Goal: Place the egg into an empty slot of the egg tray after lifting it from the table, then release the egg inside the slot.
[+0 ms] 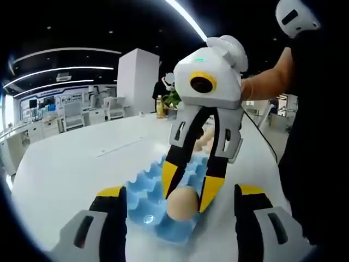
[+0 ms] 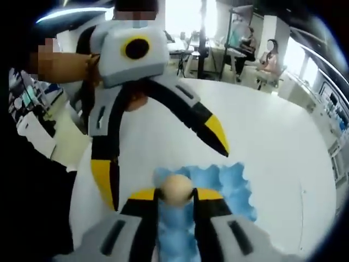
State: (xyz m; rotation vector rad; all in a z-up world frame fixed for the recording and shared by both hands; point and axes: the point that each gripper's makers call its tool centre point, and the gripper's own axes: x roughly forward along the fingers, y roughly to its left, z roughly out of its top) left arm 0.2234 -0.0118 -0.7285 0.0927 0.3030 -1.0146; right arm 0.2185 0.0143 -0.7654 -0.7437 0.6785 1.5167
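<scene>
A blue egg tray (image 1: 143,192) lies on the white table (image 1: 71,164). Just above its near end hangs a tan egg (image 1: 181,206), with my right gripper (image 1: 190,189) shut on it between yellow-tipped fingers. My left gripper (image 1: 180,192) stands open, wide around the tray's near end, with nothing between its jaws. In the right gripper view the egg (image 2: 177,188) sits between my right gripper's (image 2: 177,196) tips, over the tray (image 2: 233,183). There my left gripper (image 2: 162,161) reaches in from the upper left, spread open above the table.
Pale rounded shapes (image 1: 203,139) show at the tray's far end behind my right gripper. A bottle (image 1: 160,106) and a plant stand at the table's far edge. Seated people (image 2: 267,63) and desks are beyond the table (image 2: 283,142). The person's arm (image 1: 267,82) holds my right gripper.
</scene>
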